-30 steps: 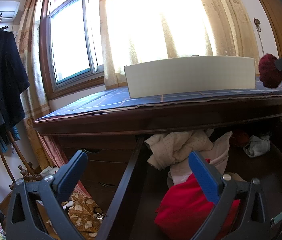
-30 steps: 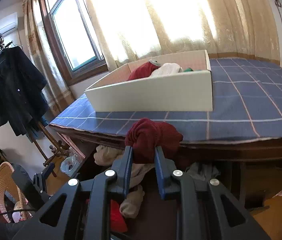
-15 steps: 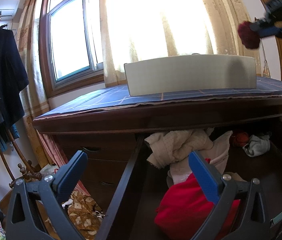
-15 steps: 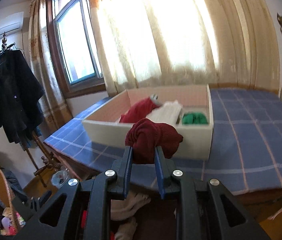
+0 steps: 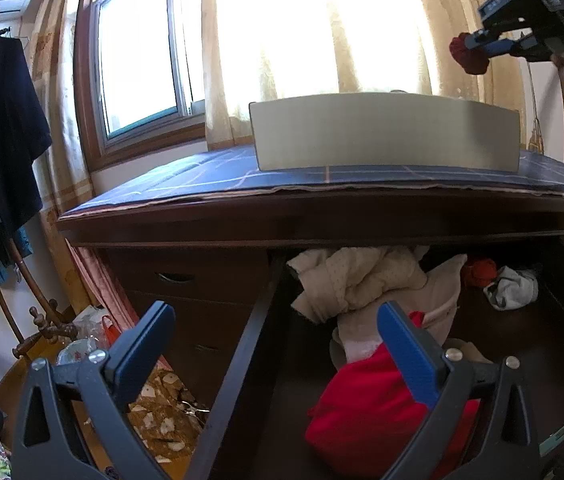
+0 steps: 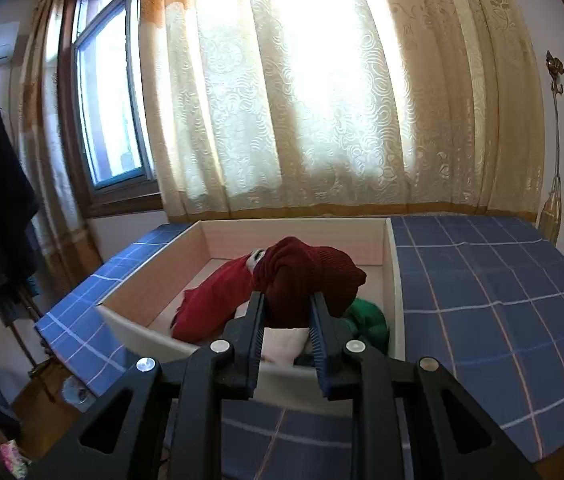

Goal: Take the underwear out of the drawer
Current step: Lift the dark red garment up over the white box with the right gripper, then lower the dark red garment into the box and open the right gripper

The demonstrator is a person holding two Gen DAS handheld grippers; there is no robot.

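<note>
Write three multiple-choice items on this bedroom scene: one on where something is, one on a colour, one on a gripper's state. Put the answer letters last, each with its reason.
1. Where is the white box?
A. inside the open drawer
B. on the blue checked cloth on the dresser top
C. on the floor by the coat stand

2. What colour is the bundle of cloth in the right hand-held gripper?
A. dark red
B. green
C. cream

3. How does the left hand-held gripper stand?
A. shut on a red garment
B. shut on the drawer's edge
C. open, with nothing between its fingers

Answers:
1 B: the right wrist view shows the box resting on the blue checked cloth.
2 A: the dark red bundle sits pinched between the blue pads.
3 C: the left wrist view shows its fingers spread wide above the open drawer, gripping nothing.
</note>
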